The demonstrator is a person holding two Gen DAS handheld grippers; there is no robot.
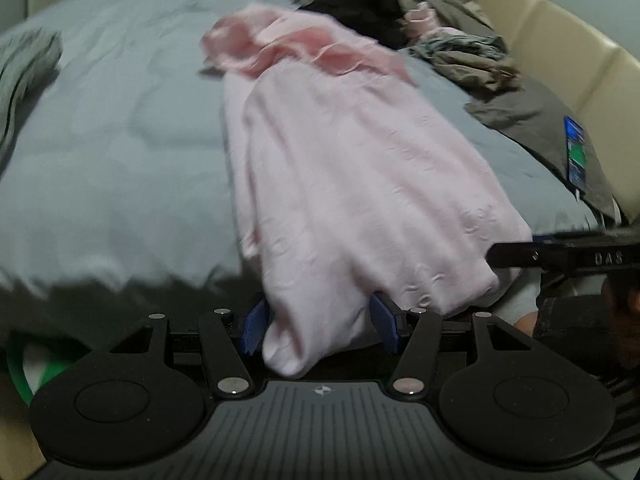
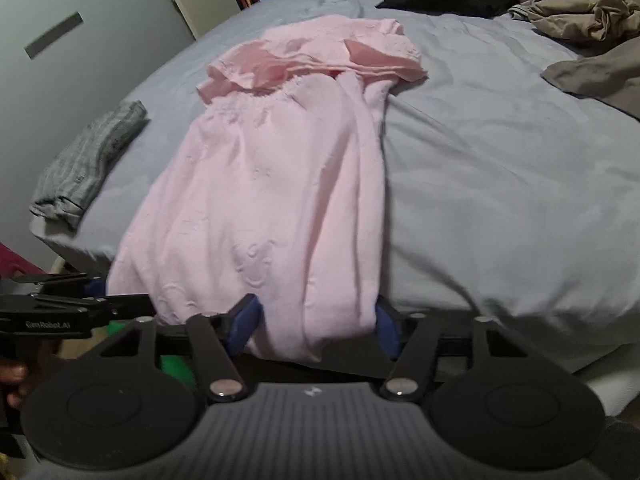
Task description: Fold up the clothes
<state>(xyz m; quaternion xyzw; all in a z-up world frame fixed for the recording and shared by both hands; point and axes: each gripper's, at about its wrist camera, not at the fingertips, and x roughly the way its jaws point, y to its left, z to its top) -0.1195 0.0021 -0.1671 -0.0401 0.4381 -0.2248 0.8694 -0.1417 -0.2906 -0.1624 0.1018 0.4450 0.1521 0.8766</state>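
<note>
2 grippers: left gripper [image 1: 322, 326], right gripper [image 2: 314, 326] apparently gripping hem | 1 pink dress [image 2: 272, 184] | 1 bed [image 2: 500, 168]

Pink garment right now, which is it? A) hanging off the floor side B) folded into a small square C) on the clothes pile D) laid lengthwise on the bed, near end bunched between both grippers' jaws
D: the pink garment stretches along the grey bed, its near end between the blue pads of the left gripper and right gripper.

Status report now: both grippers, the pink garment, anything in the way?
Left gripper and right gripper: jaws wide, pink garment hem bunched between them, grip unclear. Garment lies lengthwise on grey bed. Clothes pile far off, clear.
</note>
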